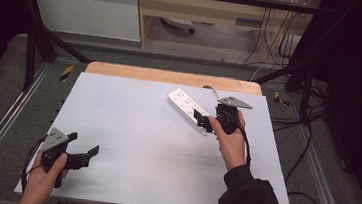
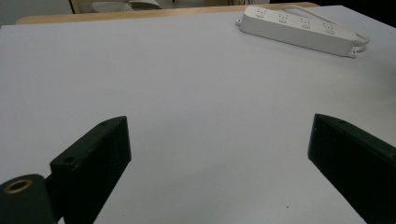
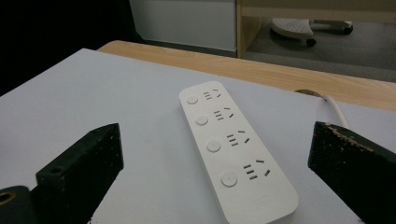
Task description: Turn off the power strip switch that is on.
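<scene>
right gripper: the black two-jaw right gripper (image 1: 206, 120) sits in the person's right hand (image 1: 232, 137) at the near end of the long white plastic power strip (image 1: 188, 108); its jaws are spread wide, one on each side of the strip's near end in the right gripper view, pads off the plastic, nothing pinched.
left gripper: the black two-jaw left gripper (image 1: 83, 153), in the left hand (image 1: 45, 177) at the near left corner of the table, has its jaws spread wide over bare surface, holding nothing, touching nothing.
power strip place: it lies flat on the far right part of the table, well apart from the left gripper.
power strip axis: in the high view its long axis runs on a diagonal, from far left to near right; the socket face is up, four sockets in a row (image 3: 233, 154), each with a round button beside it.
cord: the white cord (image 3: 337, 111) curves past the strip on the far right side.
surface: a pale grey matte board (image 1: 130, 142) covers the table, with a light wooden edge (image 1: 171, 76) showing along the far side.
room: grey carpet floor, black frame bars, a wooden shelf unit and loose cables behind the table.
</scene>
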